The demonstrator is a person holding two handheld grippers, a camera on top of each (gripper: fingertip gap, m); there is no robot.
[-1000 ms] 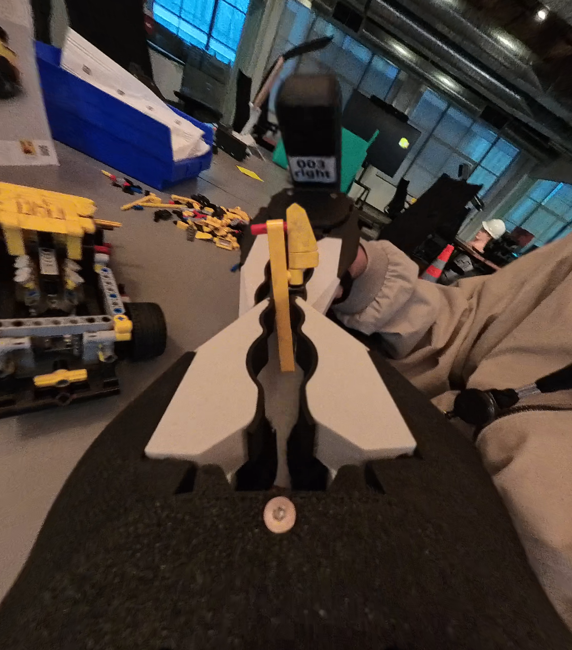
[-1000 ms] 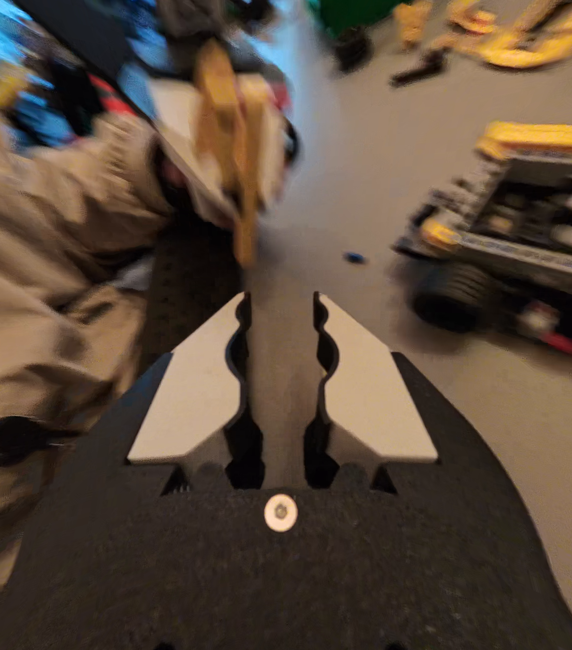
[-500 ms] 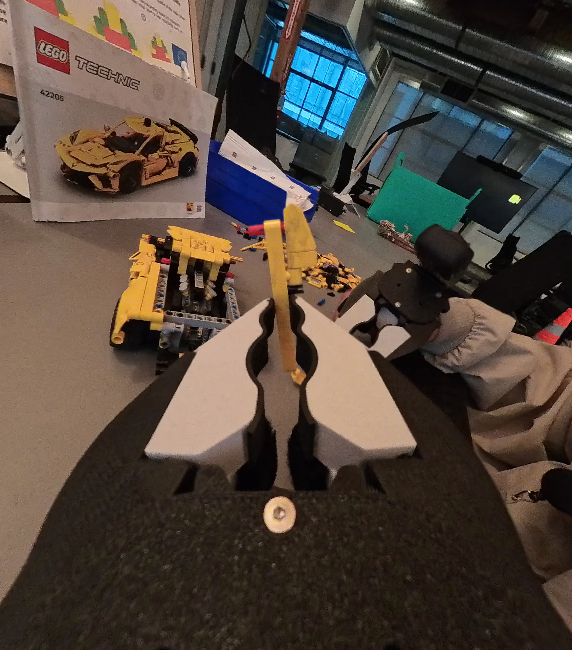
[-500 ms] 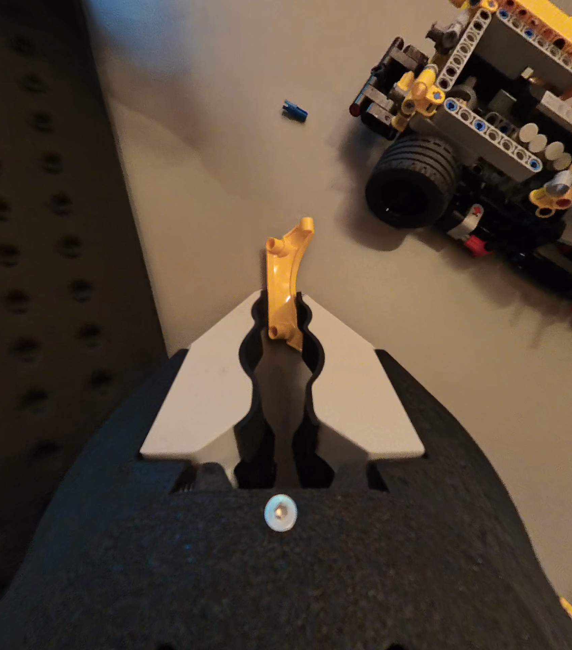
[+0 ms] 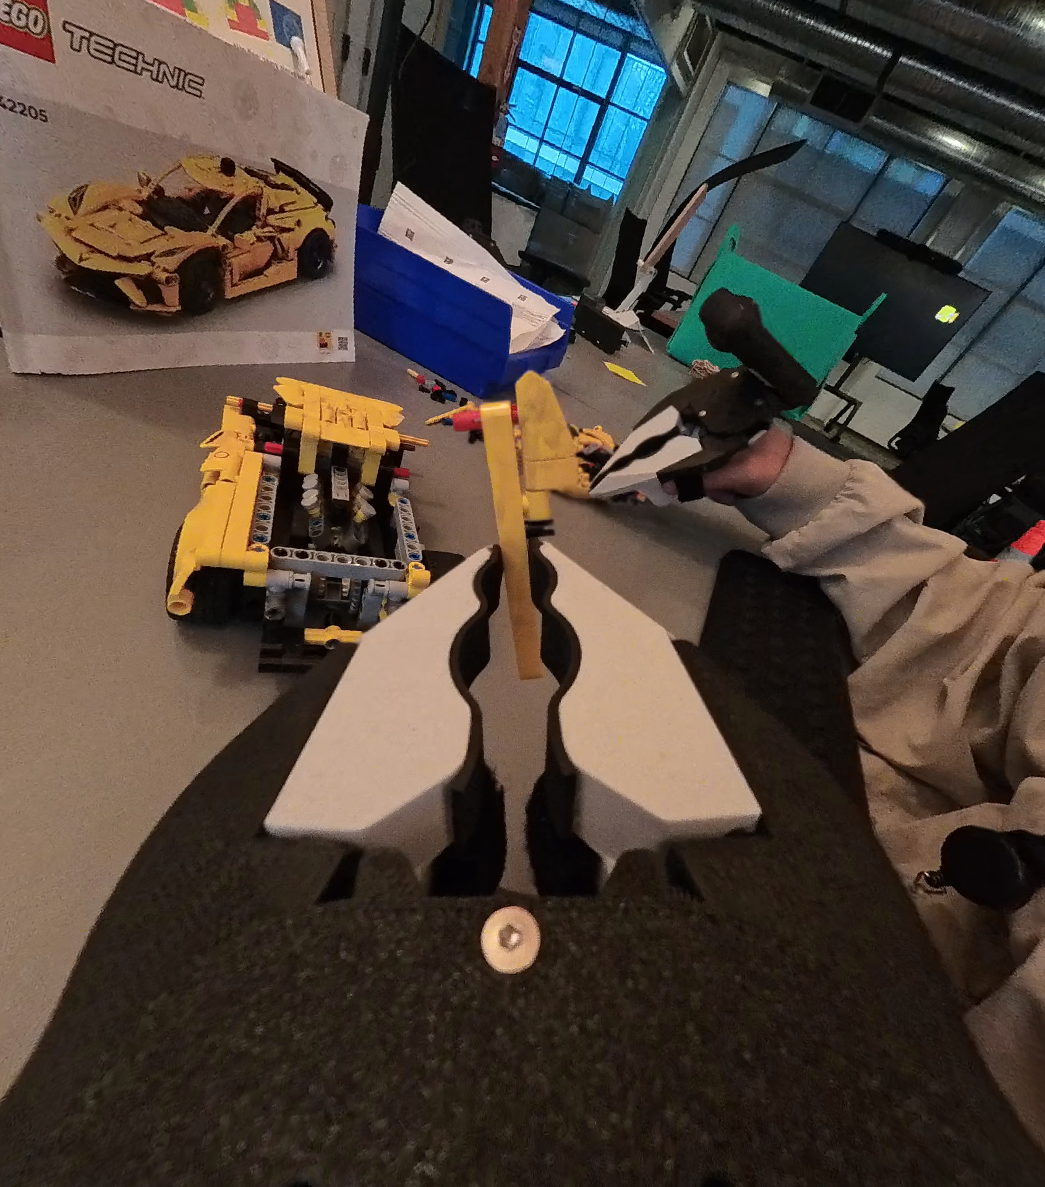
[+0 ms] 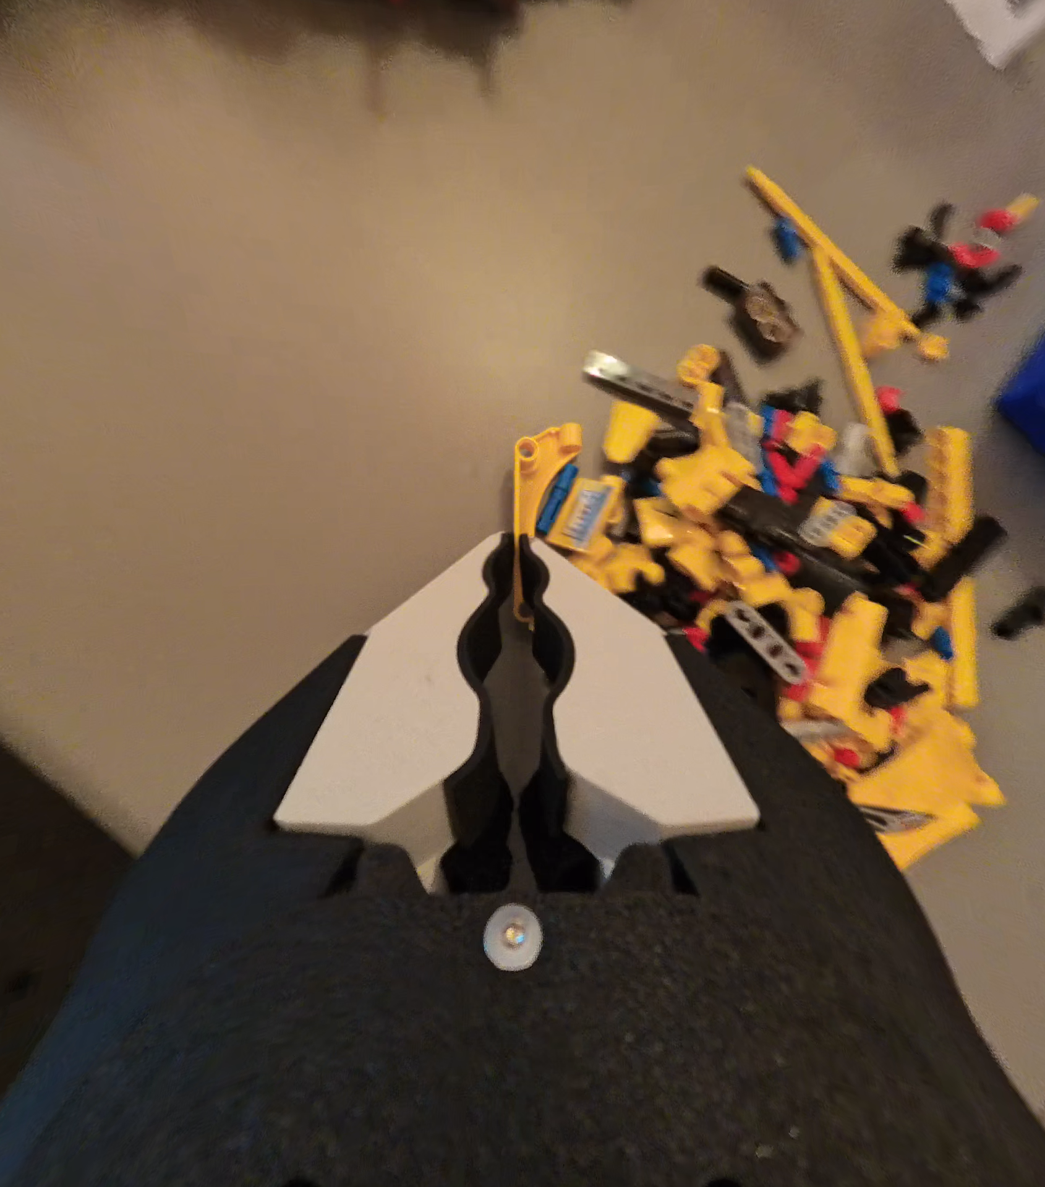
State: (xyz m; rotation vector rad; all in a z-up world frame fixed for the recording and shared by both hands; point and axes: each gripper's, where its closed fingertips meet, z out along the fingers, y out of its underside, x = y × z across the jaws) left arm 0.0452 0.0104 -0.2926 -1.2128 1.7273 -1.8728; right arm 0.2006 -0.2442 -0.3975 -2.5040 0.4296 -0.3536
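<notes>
Between the closed jaws of the left tool (image 5: 515, 565) stands a yellow brick assembly (image 5: 523, 488), upright above the grey surface (image 5: 57, 706), near a half-built yellow car (image 5: 301, 507). The right tool (image 6: 517, 546) pinches a thin curved yellow piece (image 6: 529, 494) just beside a loose parts pile (image 6: 796, 546).

Right gripper (image 6: 518, 546) pinches a thin curved yellow piece (image 6: 533, 494). A blurred pile of loose bricks (image 6: 796, 546) lies just beside it on a grey table (image 6: 218, 321).
</notes>
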